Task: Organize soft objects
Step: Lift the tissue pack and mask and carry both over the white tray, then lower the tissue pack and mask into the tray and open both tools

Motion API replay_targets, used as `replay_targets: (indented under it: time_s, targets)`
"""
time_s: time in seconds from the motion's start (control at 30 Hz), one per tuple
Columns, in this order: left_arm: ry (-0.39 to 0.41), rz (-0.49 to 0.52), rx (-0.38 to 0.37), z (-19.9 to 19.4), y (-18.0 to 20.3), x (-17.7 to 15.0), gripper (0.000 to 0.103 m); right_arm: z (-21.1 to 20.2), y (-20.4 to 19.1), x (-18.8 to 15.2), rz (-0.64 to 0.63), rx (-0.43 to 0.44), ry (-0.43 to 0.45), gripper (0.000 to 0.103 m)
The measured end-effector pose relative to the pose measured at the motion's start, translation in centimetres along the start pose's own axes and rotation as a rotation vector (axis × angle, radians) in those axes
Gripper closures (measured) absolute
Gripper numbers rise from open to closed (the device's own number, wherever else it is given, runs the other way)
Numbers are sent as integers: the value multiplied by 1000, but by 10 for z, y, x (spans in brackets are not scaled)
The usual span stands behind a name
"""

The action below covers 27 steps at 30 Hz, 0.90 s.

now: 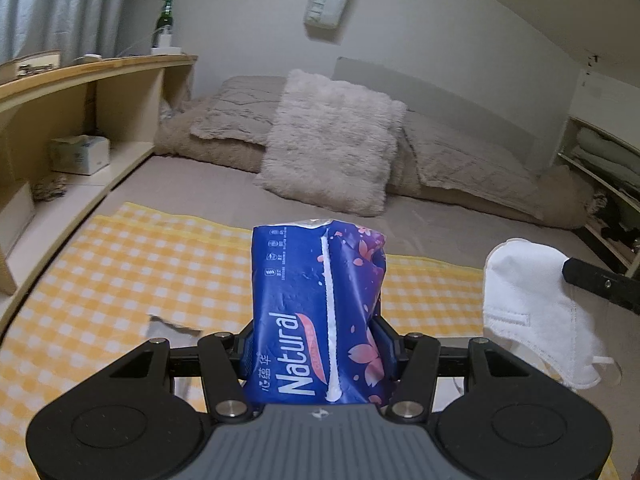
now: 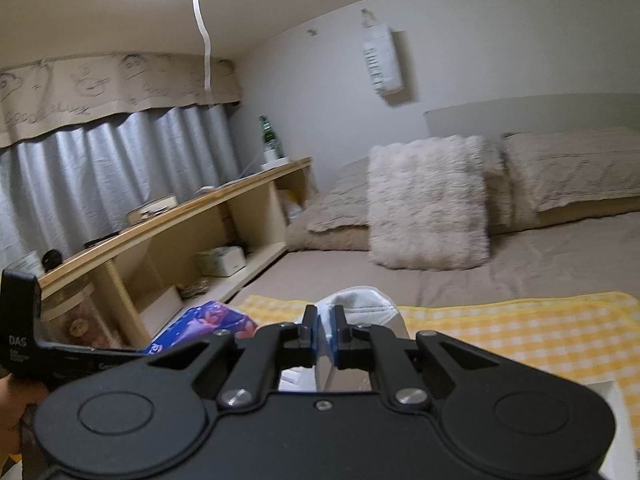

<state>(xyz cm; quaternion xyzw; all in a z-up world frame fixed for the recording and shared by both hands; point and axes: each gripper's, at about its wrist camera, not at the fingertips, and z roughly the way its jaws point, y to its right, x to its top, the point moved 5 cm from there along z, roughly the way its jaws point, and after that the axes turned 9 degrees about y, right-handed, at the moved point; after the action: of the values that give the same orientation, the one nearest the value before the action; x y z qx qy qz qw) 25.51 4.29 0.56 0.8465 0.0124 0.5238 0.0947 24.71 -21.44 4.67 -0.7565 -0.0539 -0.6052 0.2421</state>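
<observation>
Left tongs point(image 1: 318, 344) clamp a blue tissue pack point(image 1: 318, 304); right tongs point(image 2: 323, 334) pinch a white face mask point(image 2: 360, 304) above the yellow checked cloth point(image 1: 120, 272).

Both cameras sit just behind their tools and look forward along the fingers, low over a yellow checked cloth point(image 1: 120, 264) on the bed. The left view tilts further down, toward the far wall. The right view looks flatter and more to the left, taking in the curtain point(image 2: 100, 184). Both share the fluffy pillow point(image 1: 332, 140), the shelf point(image 2: 180, 216) on the left and the green bottle point(image 1: 165, 16).
</observation>
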Motion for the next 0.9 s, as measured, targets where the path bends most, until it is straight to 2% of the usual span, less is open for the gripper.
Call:
replay_targets:
  time_s: [0.6, 0.9]
  targets:
    - [-85, 23, -204, 63, 114, -26, 47, -49, 111, 4, 24, -281, 5, 96]
    - [-192, 48, -257, 108, 144, -47, 47, -53, 167, -8, -16, -453, -49, 96]
